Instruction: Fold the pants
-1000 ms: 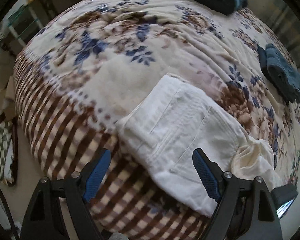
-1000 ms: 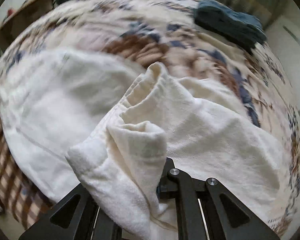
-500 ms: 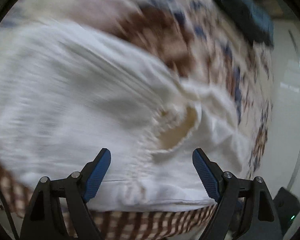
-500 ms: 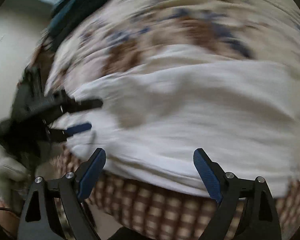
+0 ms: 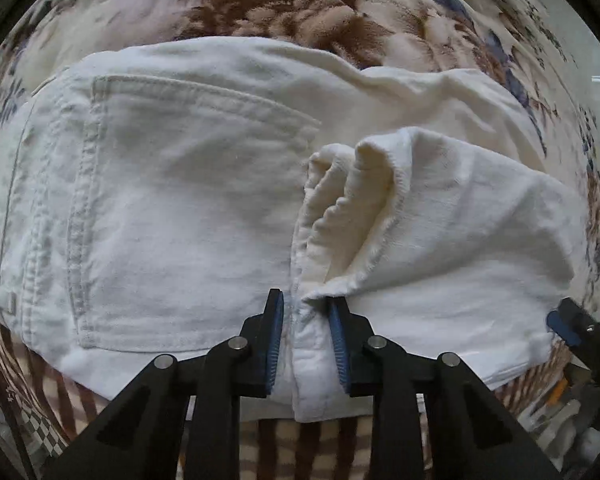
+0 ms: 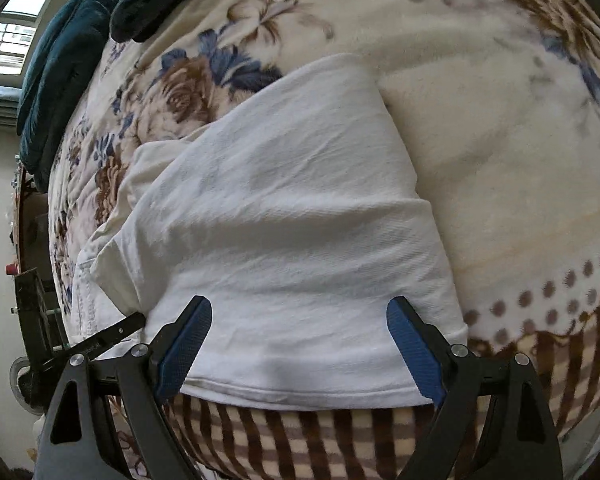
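Pants [image 5: 172,208], white and partly folded, lie on the bed's floral blanket [image 5: 300,12] near its checked edge, back pocket up. The left hand-held gripper [image 5: 305,340] is clamped on the near hem where a bunched leg end meets the folded stack, probably to pin the layers or ready them for lifting. The right hand-held gripper [image 6: 300,344] hovers with jaws wide apart over the neighbouring fold's edge, seemingly lining up a matching grasp so both corners can move together.
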A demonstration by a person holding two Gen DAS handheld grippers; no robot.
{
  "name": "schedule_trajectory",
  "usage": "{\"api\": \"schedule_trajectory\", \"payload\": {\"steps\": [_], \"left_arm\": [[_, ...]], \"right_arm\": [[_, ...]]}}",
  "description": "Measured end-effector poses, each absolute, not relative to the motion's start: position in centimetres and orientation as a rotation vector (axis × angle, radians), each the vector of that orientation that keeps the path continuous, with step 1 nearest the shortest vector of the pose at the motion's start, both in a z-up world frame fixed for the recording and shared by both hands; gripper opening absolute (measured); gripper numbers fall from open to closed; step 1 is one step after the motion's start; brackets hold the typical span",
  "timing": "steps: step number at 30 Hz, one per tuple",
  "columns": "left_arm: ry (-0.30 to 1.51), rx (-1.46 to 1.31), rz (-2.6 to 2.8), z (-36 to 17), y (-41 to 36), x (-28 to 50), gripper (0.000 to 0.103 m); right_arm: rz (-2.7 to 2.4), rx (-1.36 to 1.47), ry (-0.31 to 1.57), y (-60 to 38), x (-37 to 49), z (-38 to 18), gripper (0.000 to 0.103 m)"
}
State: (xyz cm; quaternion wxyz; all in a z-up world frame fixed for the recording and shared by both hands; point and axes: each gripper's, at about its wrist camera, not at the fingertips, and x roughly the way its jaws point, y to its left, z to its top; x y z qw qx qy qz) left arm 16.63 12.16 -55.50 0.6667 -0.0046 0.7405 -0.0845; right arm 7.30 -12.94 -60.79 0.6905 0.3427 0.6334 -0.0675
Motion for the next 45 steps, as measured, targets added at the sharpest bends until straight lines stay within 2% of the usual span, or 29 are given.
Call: {"api": "schedule_trajectory", "payload": {"steps": [2,6,7,8,9,11,13,15,18,19,20,26,30,31,32,34,35,37,43,45], "left_arm": [[1.682,-0.037,-0.148,-53.7,12.4,17.5,0.027],[1.575,-0.078,-0.152,-48.5,11.6,19.2,0.032],[1.550,-0.091,-0.177,-47.5,10.8,20.0,0.033],[1.541,-0.098,-0.204,-47.3,10.0,20.6,0.041],[1.540,-0.103,-0.231,-47.6,9.3,21.2,0.047],[1.534,-0.101,-0.251,-48.9,8.1,22.1,0.050],[1.556,-0.080,-0.256,-51.5,6.5,23.9,0.050],[1.571,-0.078,-0.228,-53.2,6.9,25.2,0.050],[1.627,-0.095,-0.204,-56.1,7.5,27.4,0.050],[1.657,-0.118,-0.205,-57.1,7.7,28.0,0.050],[1.663,-0.127,-0.205,-57.4,7.8,28.1,0.050],[1.615,-0.192,-0.220,-54.2,8.5,28.3,0.050],[1.563,-0.159,-0.196,-51.5,9.6,27.9,0.050],[1.533,-0.141,-0.164,-50.3,10.8,27.4,0.050],[1.507,-0.142,-0.145,-49.9,12.0,26.7,0.050],[1.441,-0.190,-0.079,-48.3,15.6,25.0,0.053],[1.434,-0.217,-0.051,-48.2,17.2,24.0,0.069],[1.466,-0.332,0.035,-48.7,21.6,21.4,0.081],[1.560,-0.588,0.287,-53.3,30.3,14.4,0.081],[1.567,-0.756,0.328,-55.5,32.5,13.1,0.081]], "right_arm": [[-0.153,0.761,1.424,-12.8,7.5,-60.5,0.092],[-0.137,0.820,1.359,-13.0,8.2,-58.1,0.091],[-0.133,0.818,1.340,-12.9,8.7,-57.6,0.087],[-0.123,0.821,1.327,-12.7,9.4,-57.2,0.075],[-0.101,0.832,1.317,-12.5,10.3,-56.9,0.070],[-0.041,0.870,1.293,-11.9,13.0,-56.7,0.050],[0.083,0.935,1.285,-10.9,16.9,-57.7,0.044],[0.166,0.965,1.306,-10.0,19.9,-59.2,0.042],[0.192,0.952,1.423,-9.2,24.4,-63.4,0.032],[0.132,0.911,1.459,-9.6,25.2,-64.6,0.010],[0.085,0.876,1.479,-10.1,25.8,-65.4,0.000],[0.059,0.816,1.485,-10.2,26.7,-64.3,0.001],[0.128,0.740,1.436,-7.7,27.4,-60.3,0.010],[0.140,0.720,1.435,-7.1,27.4,-59.5,0.025],[0.136,0.690,1.441,-6.5,27.2,-58.7,0.056],[0.096,0.616,1.452,-5.4,25.8,-57.3,0.090],[0.074,0.586,1.453,-4.9,24.8,-56.7,0.090],[-0.012,0.476,1.506,-3.4,22.1,-56.3,0.090],[0.073,0.380,1.610,4.5,15.2,-57.4,0.090],[0.117,0.337,1.621,6.7,14.2,-58.2,0.090]]}}
